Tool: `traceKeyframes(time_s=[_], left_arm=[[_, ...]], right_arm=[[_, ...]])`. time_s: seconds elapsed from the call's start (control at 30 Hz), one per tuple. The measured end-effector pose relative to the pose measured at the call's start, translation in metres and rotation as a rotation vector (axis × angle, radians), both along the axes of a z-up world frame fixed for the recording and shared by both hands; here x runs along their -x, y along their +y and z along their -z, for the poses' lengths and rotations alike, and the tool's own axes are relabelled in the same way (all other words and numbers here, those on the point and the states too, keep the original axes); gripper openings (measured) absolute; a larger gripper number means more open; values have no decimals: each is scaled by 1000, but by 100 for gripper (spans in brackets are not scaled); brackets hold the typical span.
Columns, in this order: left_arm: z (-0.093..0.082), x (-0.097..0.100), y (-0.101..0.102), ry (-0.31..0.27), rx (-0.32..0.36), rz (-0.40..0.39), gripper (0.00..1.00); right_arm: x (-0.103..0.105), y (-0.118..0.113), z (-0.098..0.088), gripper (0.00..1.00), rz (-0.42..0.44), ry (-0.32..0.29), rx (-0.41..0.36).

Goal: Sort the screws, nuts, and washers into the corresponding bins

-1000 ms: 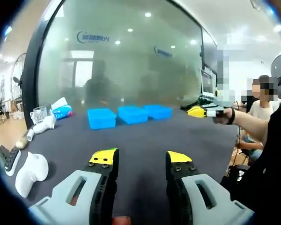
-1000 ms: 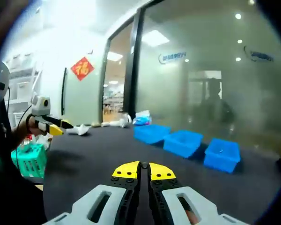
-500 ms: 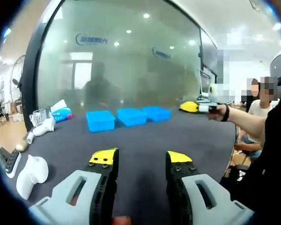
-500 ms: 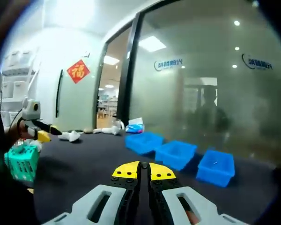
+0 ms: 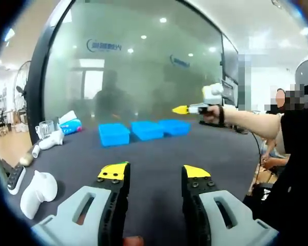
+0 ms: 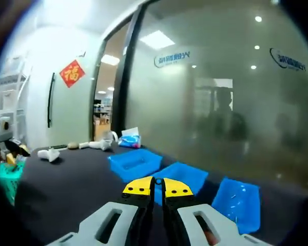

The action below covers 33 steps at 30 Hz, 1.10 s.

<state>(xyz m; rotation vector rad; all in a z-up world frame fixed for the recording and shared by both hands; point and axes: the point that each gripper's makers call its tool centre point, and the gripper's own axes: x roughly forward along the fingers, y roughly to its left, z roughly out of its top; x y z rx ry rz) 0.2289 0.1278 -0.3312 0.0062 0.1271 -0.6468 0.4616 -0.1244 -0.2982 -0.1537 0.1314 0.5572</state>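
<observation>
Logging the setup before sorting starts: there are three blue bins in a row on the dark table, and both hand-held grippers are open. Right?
Not quite. In the right gripper view, the right hand-held gripper is shut, its yellow tips together. The left hand-held gripper is open, and three blue bins do sit in a row on the dark table.

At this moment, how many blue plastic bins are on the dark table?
3, in one row by the glass wall. In the right gripper view: the near-left blue plastic bin, the middle bin behind the closed tongs, and the right bin.
</observation>
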Motion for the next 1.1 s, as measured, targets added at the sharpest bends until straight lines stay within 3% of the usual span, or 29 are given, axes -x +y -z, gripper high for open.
traceKeyframes(time_s=[0.17,0.23,0.43,0.47,0.6,0.9,1.1], left_arm=[[0,-1,1,-1,12,-4,38],[-1,-2,1,-2,15,-5,38],[-2,0,0,-6,7,-5,38],[0,0,1,-3,8,-5,38],[2,0,1,2,10,-9,38],[1,0,3,1,10,-12,38],[2,1,3,2,13,-11,38]], right_arm=[[-34,16,12,4,14,31,58],[-50,20,14,4,36,48,43],[-76,26,37,4,86,85,100],[-78,25,43,4,92,92,138],[-83,30,54,4,99,103,169],[-85,30,50,4,117,90,142],[-80,35,40,20,90,73,99]])
